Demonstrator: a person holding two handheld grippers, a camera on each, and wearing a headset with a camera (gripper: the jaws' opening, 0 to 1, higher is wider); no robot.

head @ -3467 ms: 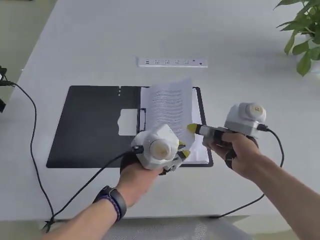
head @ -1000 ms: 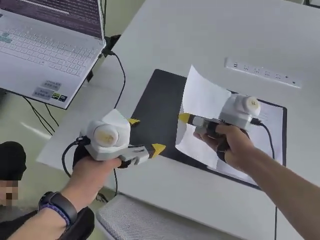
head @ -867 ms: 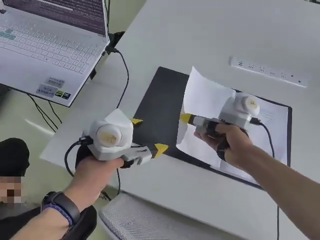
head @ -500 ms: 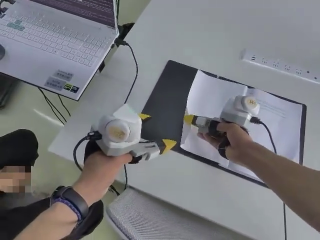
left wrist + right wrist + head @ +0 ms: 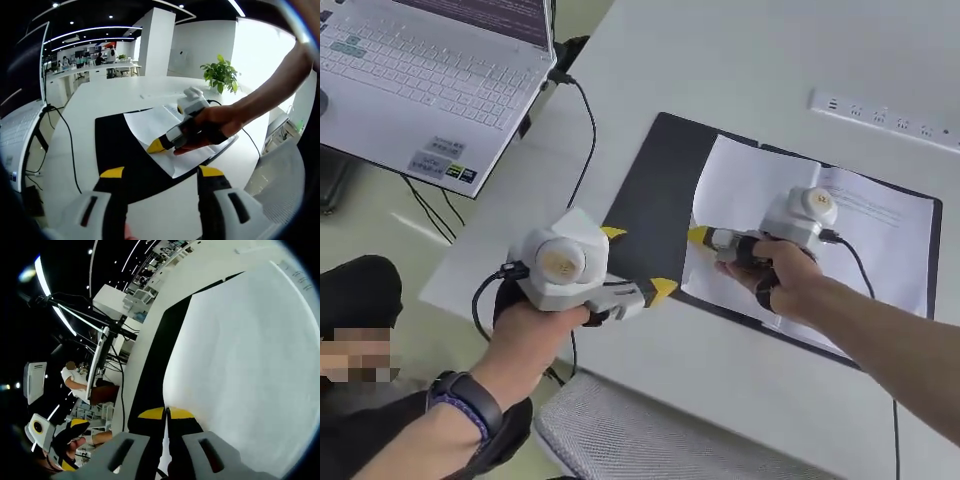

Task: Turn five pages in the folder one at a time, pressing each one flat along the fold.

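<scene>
White table (image 5: pixel 740 60), open folder (image 5: pixel 650 200), pwr strip (image 5: pixel 880 118), cable (image 5: pixel 591 130)

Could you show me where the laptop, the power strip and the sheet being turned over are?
laptop (image 5: pixel 430 70): head view, on its keyboard.
power strip (image 5: pixel 885 118): head view, middle of its white body.
turned page (image 5: pixel 750 180): head view, on its blank back side.

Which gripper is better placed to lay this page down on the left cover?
Right, probably. The right gripper is shut on the page at its edge, above the black cover. The left gripper is open, holds nothing, and sits at the folder's near edge, off the page.
</scene>
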